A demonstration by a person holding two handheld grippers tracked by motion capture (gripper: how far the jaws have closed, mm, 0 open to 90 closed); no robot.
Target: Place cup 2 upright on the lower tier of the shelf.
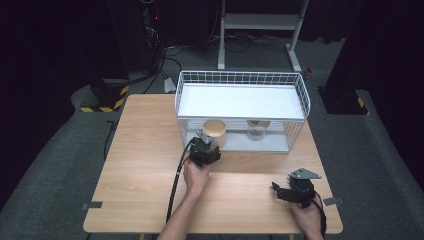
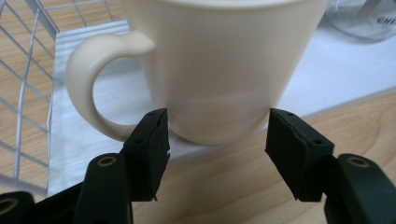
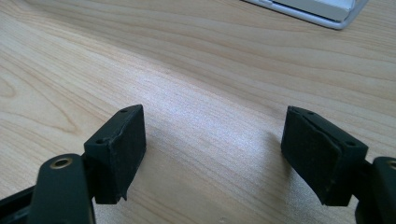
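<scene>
Pale wood-grain table, glossy cream mug clamped by left gripper

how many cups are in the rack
2: a cream mug at the lower shelf's front left, between the left gripper pads, and a clear glass to its right. Others may be hidden.

I am looking along my left gripper at a cream mug, and its two black jaws are pressing against the lower sides of the mug's body. The mug's handle is sticking out to the left. The mug is hanging over the front edge of a white tray, with the wooden surface lying below and white wire mesh standing at the left.
</scene>
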